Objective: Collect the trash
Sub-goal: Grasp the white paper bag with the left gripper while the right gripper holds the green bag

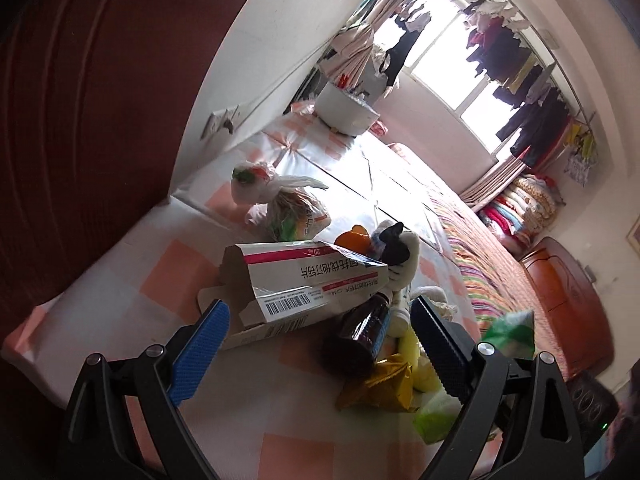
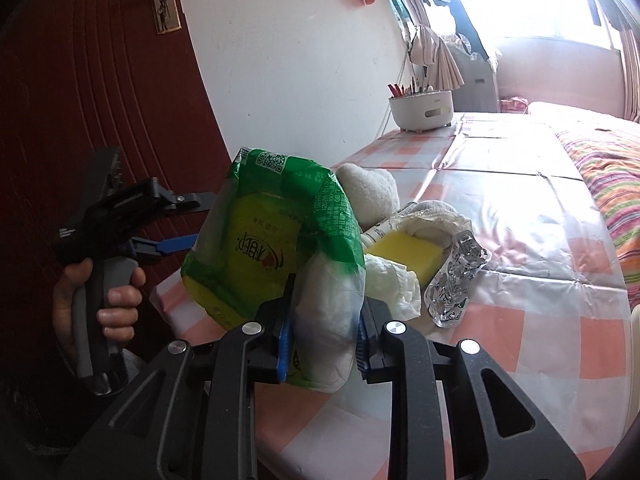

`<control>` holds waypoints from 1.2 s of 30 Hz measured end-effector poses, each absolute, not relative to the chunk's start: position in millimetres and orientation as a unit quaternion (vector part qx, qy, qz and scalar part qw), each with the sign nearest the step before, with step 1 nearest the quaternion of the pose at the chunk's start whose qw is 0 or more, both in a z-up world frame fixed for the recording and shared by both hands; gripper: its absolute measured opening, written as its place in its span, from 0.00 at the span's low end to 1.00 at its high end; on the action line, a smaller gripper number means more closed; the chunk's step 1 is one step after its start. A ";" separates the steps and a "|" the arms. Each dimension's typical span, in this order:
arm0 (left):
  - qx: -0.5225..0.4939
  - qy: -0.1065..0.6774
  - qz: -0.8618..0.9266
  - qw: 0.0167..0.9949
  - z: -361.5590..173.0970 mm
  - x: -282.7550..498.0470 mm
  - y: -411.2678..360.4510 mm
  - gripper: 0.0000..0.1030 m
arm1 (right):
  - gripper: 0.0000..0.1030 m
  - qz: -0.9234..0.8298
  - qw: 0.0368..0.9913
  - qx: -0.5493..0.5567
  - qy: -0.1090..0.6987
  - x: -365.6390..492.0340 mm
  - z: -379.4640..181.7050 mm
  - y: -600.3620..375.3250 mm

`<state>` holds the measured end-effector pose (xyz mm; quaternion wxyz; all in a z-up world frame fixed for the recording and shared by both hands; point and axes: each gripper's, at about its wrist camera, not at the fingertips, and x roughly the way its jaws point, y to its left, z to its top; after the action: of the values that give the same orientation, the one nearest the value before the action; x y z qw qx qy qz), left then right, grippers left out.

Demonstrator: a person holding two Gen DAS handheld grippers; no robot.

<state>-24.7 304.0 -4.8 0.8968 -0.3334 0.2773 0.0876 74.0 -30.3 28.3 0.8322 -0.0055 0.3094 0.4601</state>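
My right gripper (image 2: 322,340) is shut on a green and yellow tissue packet (image 2: 272,240) and holds it up over the table's near edge. My left gripper (image 1: 320,344) is open, its fingers on either side of a pile of trash: a white and pink medicine box (image 1: 304,284), a brown bottle (image 1: 360,336) and a gold wrapper (image 1: 384,388). The left gripper also shows at the left of the right wrist view (image 2: 176,220), held by a hand. A yellow sponge (image 2: 404,256), a silver blister pack (image 2: 456,276) and crumpled white tissue (image 2: 392,284) lie behind the packet.
The table (image 2: 540,340) has an orange and white checked cover. A tied plastic bag (image 1: 256,184) and a snack bag (image 1: 296,216) lie further back. A white holder with pens (image 2: 422,110) stands at the far end. A dark red door (image 2: 80,100) is to the left, a striped bed (image 2: 608,184) to the right.
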 end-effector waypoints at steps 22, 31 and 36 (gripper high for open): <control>-0.393 0.391 0.008 0.832 -50.5 51.7 324.7 0.16 | 0.23 0.451 0.841 0.012 0.298 72.4 33.4 -46.9; -0.322 0.339 0.019 0.884 -25.9 44.2 298.7 0.02 | 0.24 0.434 0.854 0.018 0.285 73.1 40.0 -56.9; -0.280 0.308 0.037 0.909 -7.6 36.9 286.5 0.02 | 0.24 0.424 0.862 0.022 0.279 73.5 42.5 -66.2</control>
<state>36.9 286.5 -7.6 0.9085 -0.2798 0.3081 0.0370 73.5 -66.2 42.5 0.8615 0.0217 0.2787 0.4238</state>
